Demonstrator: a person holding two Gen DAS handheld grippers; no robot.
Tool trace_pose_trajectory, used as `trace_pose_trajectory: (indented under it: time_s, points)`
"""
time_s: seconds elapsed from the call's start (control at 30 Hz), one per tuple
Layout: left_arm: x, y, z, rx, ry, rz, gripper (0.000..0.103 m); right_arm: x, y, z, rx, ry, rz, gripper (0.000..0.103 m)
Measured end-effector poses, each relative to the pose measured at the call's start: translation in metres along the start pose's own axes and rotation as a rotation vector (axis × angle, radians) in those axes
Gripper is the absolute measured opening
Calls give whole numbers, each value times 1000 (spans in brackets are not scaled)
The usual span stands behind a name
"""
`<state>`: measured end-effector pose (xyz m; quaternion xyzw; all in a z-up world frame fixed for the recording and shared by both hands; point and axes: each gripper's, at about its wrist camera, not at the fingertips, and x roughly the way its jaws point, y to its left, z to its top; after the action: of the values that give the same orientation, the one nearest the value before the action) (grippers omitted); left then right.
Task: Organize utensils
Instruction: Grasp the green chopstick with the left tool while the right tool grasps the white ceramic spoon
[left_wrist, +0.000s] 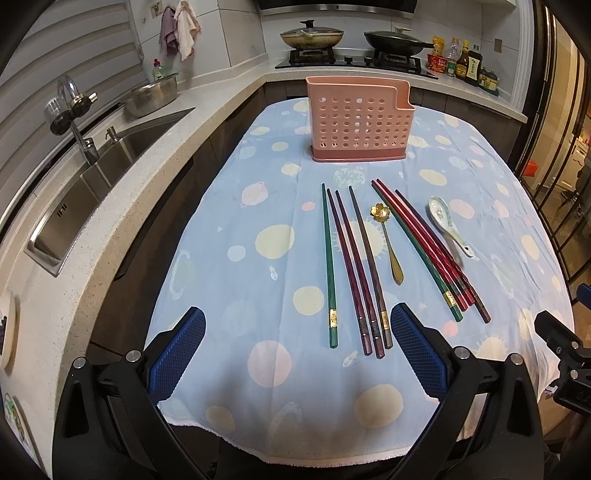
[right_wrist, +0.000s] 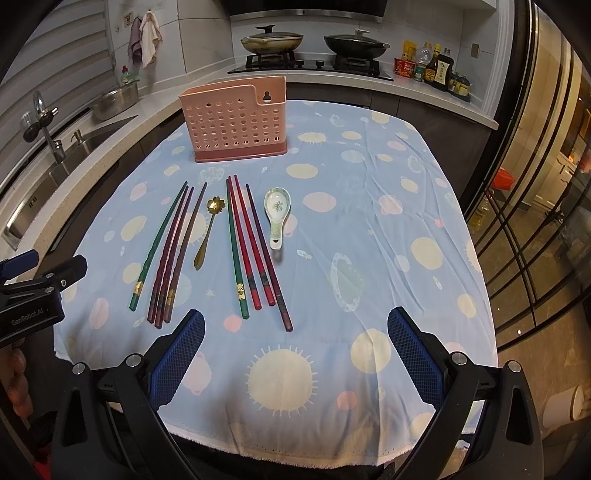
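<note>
A pink perforated utensil holder (left_wrist: 360, 120) (right_wrist: 236, 120) stands at the far middle of the table. In front of it lie two groups of coloured chopsticks, one on the left (left_wrist: 354, 266) (right_wrist: 166, 251) and one on the right (left_wrist: 428, 247) (right_wrist: 251, 251). A gold flower-headed spoon (left_wrist: 388, 240) (right_wrist: 208, 229) lies between them. A white ceramic spoon (left_wrist: 448, 223) (right_wrist: 277, 214) lies right of them. My left gripper (left_wrist: 297, 347) is open and empty near the left group's near ends. My right gripper (right_wrist: 295, 347) is open and empty near the front edge.
A blue tablecloth with planets (left_wrist: 258, 295) (right_wrist: 369, 258) covers the table. A counter with a sink (left_wrist: 92, 166) runs along the left. A stove with two pans (left_wrist: 351, 40) and sauce bottles (right_wrist: 436, 66) is behind. A glass door (right_wrist: 535, 221) is at the right.
</note>
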<state>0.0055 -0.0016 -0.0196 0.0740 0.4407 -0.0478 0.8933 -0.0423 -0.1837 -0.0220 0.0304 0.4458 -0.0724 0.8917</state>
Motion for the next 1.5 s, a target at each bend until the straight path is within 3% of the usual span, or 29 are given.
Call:
trace_pose_trajectory:
  time_s: [0.23,0.57,0.73,0.83,0.93,1.03,1.27,1.5]
  points:
    - [41,15,1,-50,92,-45,96,13,-6,6,27,5,1,96]
    - [89,10,-4,-16,154,-37,94,41,-11,20,56,30,5,95]
    - [102,12,-6,-25,187,-68,80,49,-11,24,55,39,6,95]
    - [107,14,-8,-30,210,-95,64,55,-11,27,57,48,7,95]
    - [106,15,-11,-34,211,-118,60,60,-10,31,56,47,8,95]
    - [103,12,-13,-25,210,-145,48,68,-9,35,55,51,18,88]
    - [101,9,-14,-17,221,-191,8,91,-6,54,62,47,52,67]
    - [107,16,-15,-55,241,-221,6,133,-6,73,117,93,109,40]
